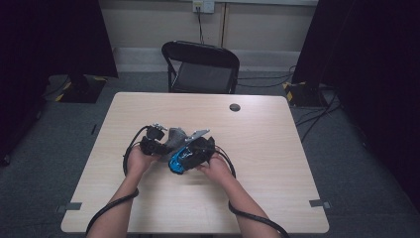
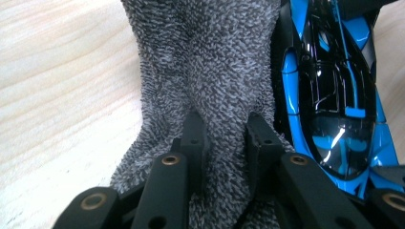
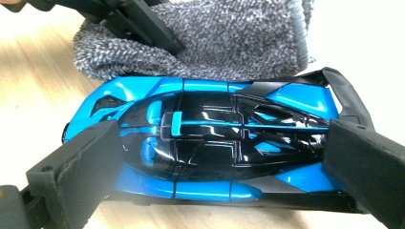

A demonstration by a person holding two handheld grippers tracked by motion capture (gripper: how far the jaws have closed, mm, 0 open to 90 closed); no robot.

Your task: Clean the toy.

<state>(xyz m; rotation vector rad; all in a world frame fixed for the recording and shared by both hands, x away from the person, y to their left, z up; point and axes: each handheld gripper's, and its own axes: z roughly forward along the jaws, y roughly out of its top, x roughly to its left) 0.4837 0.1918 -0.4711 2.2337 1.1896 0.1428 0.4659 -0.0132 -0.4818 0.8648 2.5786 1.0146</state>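
Centrally on light wooden bench (image 1: pixel 277 148): blue-and-black toy sports car (image 3: pixel 215 143), lying lengthwise between jaws of right gripper (image 3: pixel 215 162), one jaw pressed on each end, roof up. Just beside car, touching its flank: grey terry cloth (image 2: pixel 210 62), bunched and pinched tight in narrow jaws of left gripper (image 2: pixel 224 143). Both grippers close together near bench middle in high view, hands behind them. Beyond far edge of bench: black folding chair (image 1: pixel 203 64). Small dark round disc (image 1: pixel 235 107) on bench near far edge.

black fingers (image 2: pixel 193 138), brass-ringed screws, trailing black cables, bare forearms
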